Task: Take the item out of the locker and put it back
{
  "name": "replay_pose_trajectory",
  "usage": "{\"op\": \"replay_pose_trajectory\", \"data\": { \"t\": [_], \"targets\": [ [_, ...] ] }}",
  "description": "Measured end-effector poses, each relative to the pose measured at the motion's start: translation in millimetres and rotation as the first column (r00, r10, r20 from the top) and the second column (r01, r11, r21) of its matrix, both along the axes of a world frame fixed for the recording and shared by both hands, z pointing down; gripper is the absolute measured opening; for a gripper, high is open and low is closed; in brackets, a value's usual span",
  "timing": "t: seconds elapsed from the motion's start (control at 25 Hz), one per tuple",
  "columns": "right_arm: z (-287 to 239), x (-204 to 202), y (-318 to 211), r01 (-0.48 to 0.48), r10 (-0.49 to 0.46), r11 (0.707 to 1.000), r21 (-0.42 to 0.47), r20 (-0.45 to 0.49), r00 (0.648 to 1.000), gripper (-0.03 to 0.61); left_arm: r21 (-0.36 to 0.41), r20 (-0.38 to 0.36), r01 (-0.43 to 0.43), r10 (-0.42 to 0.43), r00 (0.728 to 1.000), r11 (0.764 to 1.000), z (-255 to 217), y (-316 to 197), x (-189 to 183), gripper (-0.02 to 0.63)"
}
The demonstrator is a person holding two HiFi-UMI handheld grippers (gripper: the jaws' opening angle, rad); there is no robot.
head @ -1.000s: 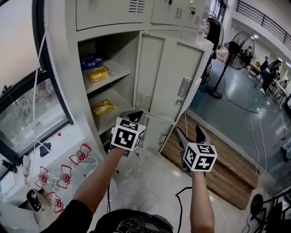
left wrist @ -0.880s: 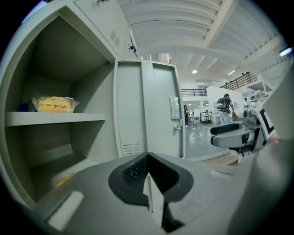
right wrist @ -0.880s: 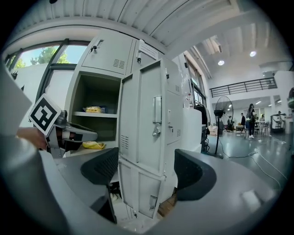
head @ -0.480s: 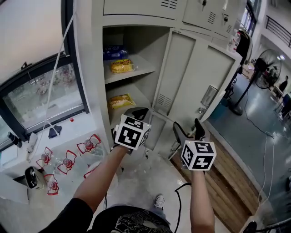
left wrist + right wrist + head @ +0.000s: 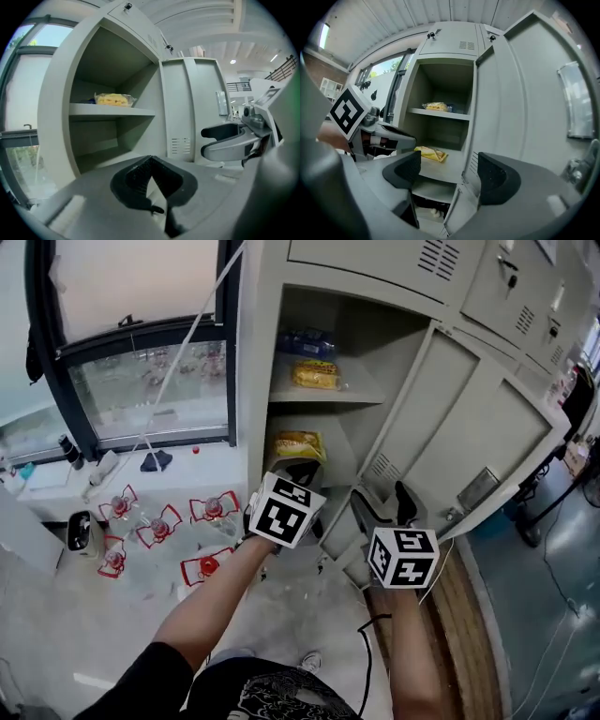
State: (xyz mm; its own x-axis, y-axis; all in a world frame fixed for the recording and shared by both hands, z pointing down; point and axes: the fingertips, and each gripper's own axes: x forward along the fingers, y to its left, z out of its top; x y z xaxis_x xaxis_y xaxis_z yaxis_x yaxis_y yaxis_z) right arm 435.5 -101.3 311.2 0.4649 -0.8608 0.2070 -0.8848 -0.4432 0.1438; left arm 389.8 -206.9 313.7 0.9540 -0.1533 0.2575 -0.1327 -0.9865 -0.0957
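Head view: a person holds two tools up to an open locker (image 5: 255, 362), its door (image 5: 469, 427) swung to the right. The left tool (image 5: 298, 471) hangs just in front of the locker's lower shelf, where a yellow packet (image 5: 298, 444) lies; the right tool (image 5: 384, 508) sits near the door's foot. A second yellow packet (image 5: 314, 376) and what looks like a blue one (image 5: 307, 341) lie on the upper shelf.

Left gripper view: the left tool (image 5: 150, 164) is closed tip to tip and holds nothing, facing the locker's shelves.

Right gripper view: the right tool (image 5: 450, 171) is spread wide and empty, with the yellow packet (image 5: 429, 153) beyond it on the locker's lower shelf.
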Motion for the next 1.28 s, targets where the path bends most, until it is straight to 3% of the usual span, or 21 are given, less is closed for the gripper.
{"op": "replay_pose_trajectory", "data": {
  "t": [0.24,0.6,0.88,1.08,1.28],
  "targets": [
    [3.4,-1.2,-46.6,0.161,-0.161,0.987,-0.004,0.027,0.987,0.39,-0.012,0.01,0.151,-0.151,0.988,0.988,1.7,-30.9,-21.0,0.001],
    [19.4,-16.9,-111.5,0.353,-0.351,0.936,-0.014,0.07,0.934,0.383,0.015,0.015,0.351,-0.351,0.936,0.936,-2.4,-62.8,-69.3,0.001],
    [41.9,-9.8,-149.8,0.415,-0.406,0.909,-0.046,0.134,0.904,0.377,0.031,0.041,0.457,-0.458,0.888,0.889,2.2,-73.6,-98.2,0.001],
    [58.1,8.7,-170.1,0.414,-0.399,0.904,-0.109,0.131,0.907,0.327,0.037,0.057,0.507,-0.508,0.859,0.861,3.4,-72.9,-107.3,0.001],
    [76.2,25.9,-183.2,0.402,-0.387,0.892,-0.206,0.108,0.916,0.325,0.043,0.067,0.53,-0.532,0.844,0.847,0.3,-64.8,-107.7,0.001]
  ]
}}
